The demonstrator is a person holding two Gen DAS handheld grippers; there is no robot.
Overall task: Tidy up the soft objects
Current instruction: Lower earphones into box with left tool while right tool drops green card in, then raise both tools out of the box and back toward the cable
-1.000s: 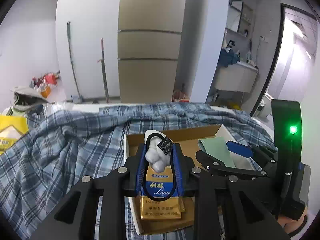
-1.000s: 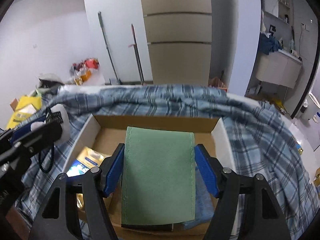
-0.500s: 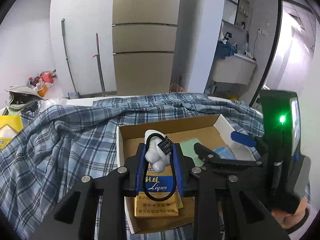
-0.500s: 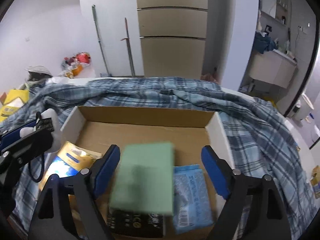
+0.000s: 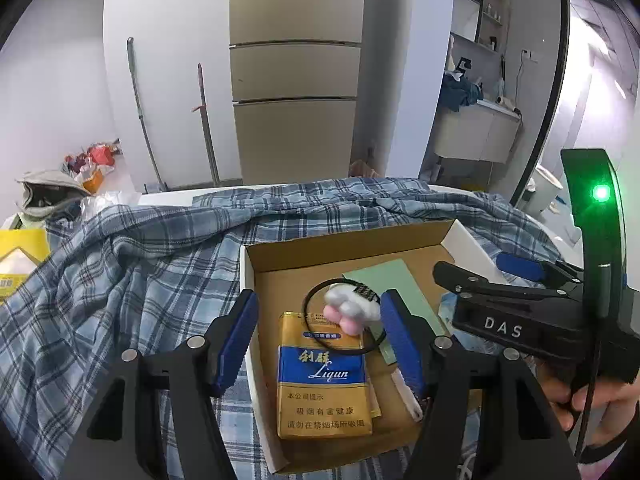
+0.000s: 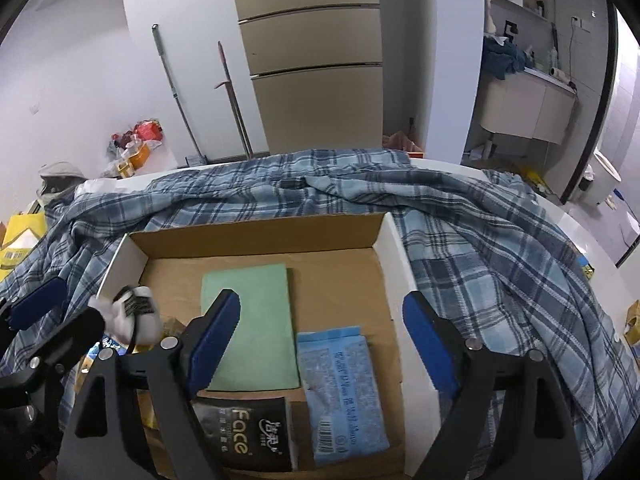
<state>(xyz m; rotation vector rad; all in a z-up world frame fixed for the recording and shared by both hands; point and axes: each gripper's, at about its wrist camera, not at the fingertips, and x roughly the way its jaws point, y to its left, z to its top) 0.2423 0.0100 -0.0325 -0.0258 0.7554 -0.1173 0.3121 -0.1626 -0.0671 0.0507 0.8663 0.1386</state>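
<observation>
A small white plush toy (image 5: 352, 308) with a pink paw and a black loop hangs loose between the pads of my left gripper (image 5: 319, 304). Its jaws are opening and do not press on the toy. Below it, a yellow and blue pack (image 5: 324, 380) lies in the cardboard box (image 5: 348, 244). My right gripper (image 6: 322, 304) stands open over the box (image 6: 256, 236) with nothing held. A green cloth (image 6: 252, 320) lies flat on the box floor beside a blue pack (image 6: 340, 392) and a black pack (image 6: 244, 436). In the right wrist view the toy (image 6: 132, 316) shows at the left.
The box rests on a rumpled blue plaid blanket (image 6: 480, 248) that covers the table. A yellow bag (image 5: 20, 256) sits at the far left edge. A person's hand (image 5: 588, 396) grips the right tool. A fridge and two mop handles stand behind.
My left jaws have parted and let go of the plush toy. My right gripper has released the green cloth, which now lies flat in the box, and its jaws stand wider.
</observation>
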